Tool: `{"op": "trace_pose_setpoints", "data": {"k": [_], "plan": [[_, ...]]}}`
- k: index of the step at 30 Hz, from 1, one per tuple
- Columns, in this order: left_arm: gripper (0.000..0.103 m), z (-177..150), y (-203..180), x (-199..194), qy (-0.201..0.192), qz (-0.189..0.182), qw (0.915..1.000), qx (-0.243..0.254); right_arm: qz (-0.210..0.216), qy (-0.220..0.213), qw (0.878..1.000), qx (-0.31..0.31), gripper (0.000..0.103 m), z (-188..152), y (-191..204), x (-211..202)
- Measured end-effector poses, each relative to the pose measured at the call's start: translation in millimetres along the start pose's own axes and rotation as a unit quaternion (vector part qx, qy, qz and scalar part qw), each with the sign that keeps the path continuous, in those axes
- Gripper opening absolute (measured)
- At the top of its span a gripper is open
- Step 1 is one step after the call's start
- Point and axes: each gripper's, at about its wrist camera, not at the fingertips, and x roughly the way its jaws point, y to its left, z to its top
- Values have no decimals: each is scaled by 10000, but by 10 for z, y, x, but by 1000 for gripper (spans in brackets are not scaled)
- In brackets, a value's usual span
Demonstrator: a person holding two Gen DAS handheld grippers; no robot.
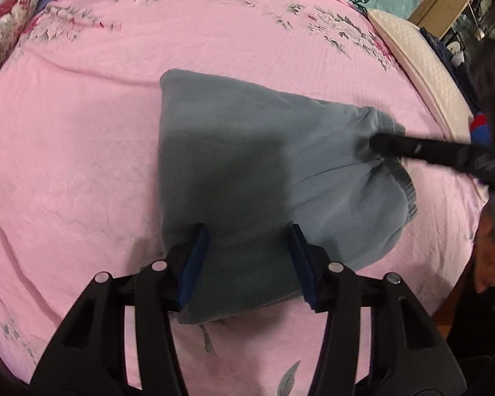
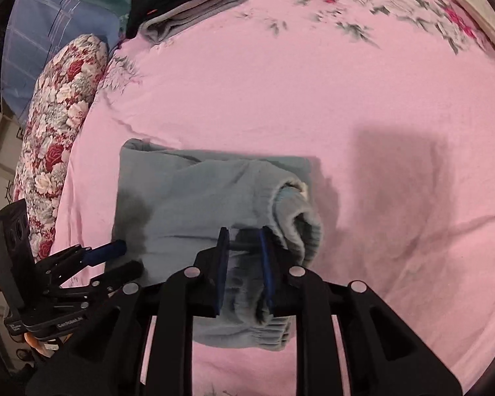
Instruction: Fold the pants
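Broad pink floral bedsheet (image 1: 82, 138), lightly wrinkled, with wide bare stretches on all sides of the garment. Along the edges: a rose-print bolster (image 2: 59, 138) and blue pillow (image 2: 49, 33) on 1 side, a quilted cream pad (image 1: 422, 66) on the other, a grey-and-black stack of folded clothes (image 2: 188, 3) at the far end. Near the middle, lying flat: blue-grey fleece pants (image 1: 247, 151), folded to a compact wedge, long axis across the left wrist view, ribbed elastic waistband (image 2: 307, 231) bunched at the right-hand end, folded edge at the other. Left gripper (image 1: 247, 231) low over the near edge, blue-padded fingers spread wide, fleece between them but not pinched. Right gripper (image 2: 244, 234) with fingers drawn close, clamped on gathered waistband cloth.
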Motion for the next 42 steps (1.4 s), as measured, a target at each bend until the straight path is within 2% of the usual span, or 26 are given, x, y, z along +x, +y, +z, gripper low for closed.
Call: {"op": "trace_pose_setpoints", "data": {"k": [1, 2, 3, 5, 7, 10, 17, 19, 20, 21, 22, 25, 27, 31, 35, 37, 38, 40, 42], "plan": [[51, -13, -28, -3, -35, 81, 9999, 73, 208, -5, 9995, -222, 30, 59, 147, -20], [51, -22, -45, -3, -54, 137, 9998, 121, 354, 7, 9983, -460, 38, 147, 314, -22], [51, -28, -54, -9, -64, 183, 9997, 160, 356, 12, 9970, -687, 42, 240, 471, 2], [51, -34, -72, -14, -68, 239, 9995, 206, 287, 124, 9940, -1046, 42, 422, 718, 128], [51, -32, -70, -14, -63, 243, 9994, 219, 391, 362, 9909, -1237, 42, 592, 869, 327], [51, -25, -60, -13, -60, 228, 9995, 225, 416, 721, 9873, -1350, 42, 750, 947, 598], [51, -9, -27, -15, -39, 157, 9997, 187, 125, 1147, 9786, -1703, 42, 823, 1038, 966], [51, -19, 40, -56, -9, -7, 10000, 69, -9, 1201, 9769, -1765, 42, 808, 1042, 1062], [51, -31, 93, -85, 0, -115, 9999, -13, -64, 1143, 9778, -1757, 37, 793, 1025, 1089], [51, -48, 141, -109, 5, -191, 9998, -79, -88, 1119, 9791, -1697, 19, 787, 1012, 1113], [51, -71, 196, -138, 11, -281, 9995, -169, -56, 1148, 9806, -1590, 12, 789, 995, 1134], [51, -119, 291, -200, -6, -481, 9982, -369, -128, 914, 9852, -1443, 10, 815, 1005, 1107], [51, -127, 263, -187, 3, -423, 9987, -275, -161, 805, 9882, -1290, 10, 853, 1004, 1107], [51, -113, 229, -114, 34, -316, 9993, -201, -277, 936, 9856, -1383, 10, 823, 1035, 1261], [51, -85, 240, -212, 65, -423, 9987, -264, -114, 1091, 9873, -1150, 24, 865, 971, 1126], [52, -19, 349, -324, -49, -433, 9980, -449, -168, 863, 9902, -1089, 36, 871, 917, 838], [53, -1, 429, -376, -98, -430, 9975, -559, -201, 611, 9916, -1122, 48, 852, 872, 611], [57, 46, 583, -378, -8, -469, 9958, -785, -193, 250, 9939, -1061, 54, 755, 720, 213], [57, 103, 693, -294, 162, -718, 9923, -994, -105, 167, 9968, -769, 60, 605, 495, -30]]}}
